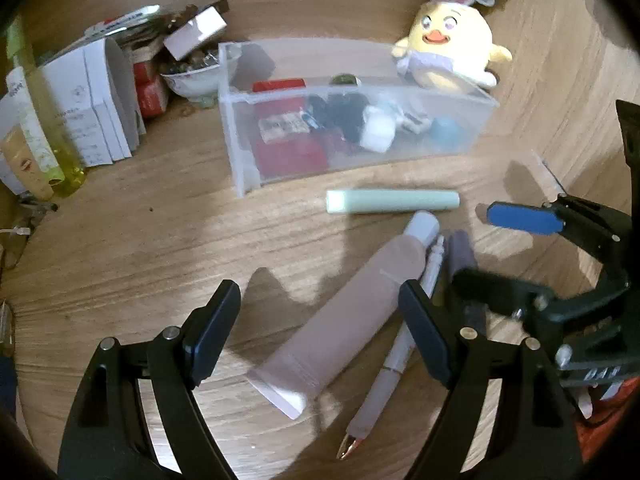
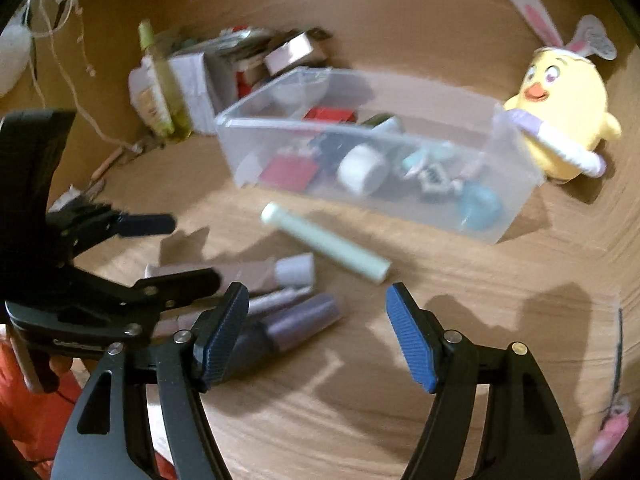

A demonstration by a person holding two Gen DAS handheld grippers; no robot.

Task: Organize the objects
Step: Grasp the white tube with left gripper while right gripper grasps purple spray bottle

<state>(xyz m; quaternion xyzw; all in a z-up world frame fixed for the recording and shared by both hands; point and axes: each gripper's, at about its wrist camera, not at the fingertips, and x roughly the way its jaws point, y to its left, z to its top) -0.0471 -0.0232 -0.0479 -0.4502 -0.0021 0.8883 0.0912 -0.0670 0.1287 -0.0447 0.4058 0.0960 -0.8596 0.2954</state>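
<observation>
Two hand-held claws hovering over loose cosmetics on a wooden tabletop.

Left to right: the left gripper is standing spread, nothing pinched, with the beige squeeze tube with a white cap lying between its fingers and a slim white-and-beige pen just inside its right finger. Beyond its tips a pale green cylindrical tube is lying before the clear plastic storage bin, with a yellow plush chick with bunny ears sitting behind the bin. The right gripper is also standing spread and empty, a purple capped tube lying beside its left finger.
</observation>
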